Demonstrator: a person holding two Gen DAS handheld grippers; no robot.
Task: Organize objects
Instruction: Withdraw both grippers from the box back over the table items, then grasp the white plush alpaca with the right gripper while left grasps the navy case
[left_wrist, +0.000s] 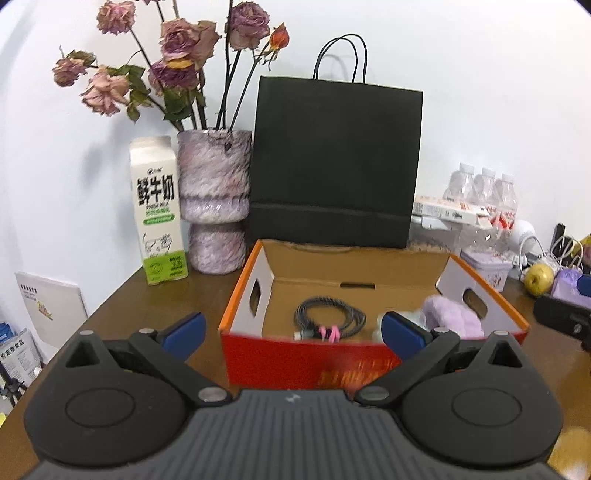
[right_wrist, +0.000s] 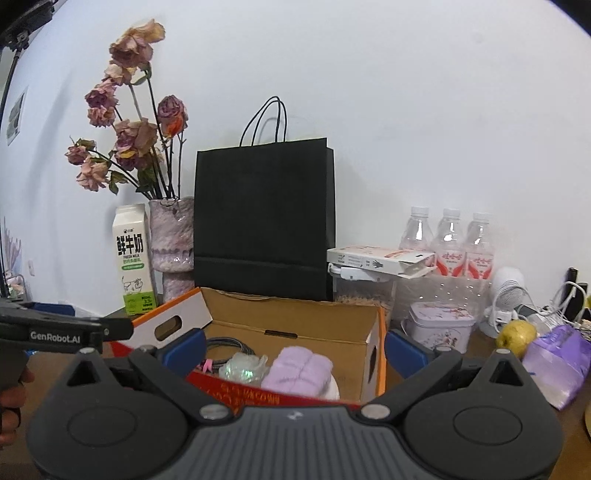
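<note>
An open red and orange cardboard box (left_wrist: 240, 306) sits on the brown table; it also shows in the right wrist view (right_wrist: 373, 354). Inside lie a coiled black cable (left_wrist: 328, 315) with pink ties, a lilac fluffy cloth (left_wrist: 452, 317) and a clear crinkled wrapper (right_wrist: 245, 367). The cloth (right_wrist: 295, 371) and the cable (right_wrist: 225, 345) also show in the right wrist view. My left gripper (left_wrist: 293, 332) is open and empty, just in front of the box. My right gripper (right_wrist: 295, 349) is open and empty, over the box's near edge.
A black paper bag (left_wrist: 334, 162) stands behind the box. A milk carton (left_wrist: 157, 210) and a vase of dried roses (left_wrist: 214, 199) stand at the left. At the right are water bottles (right_wrist: 448, 240), a lilac tin (right_wrist: 439, 326), a small fan (right_wrist: 508, 291), an apple (right_wrist: 515, 334) and a purple pouch (right_wrist: 557, 362).
</note>
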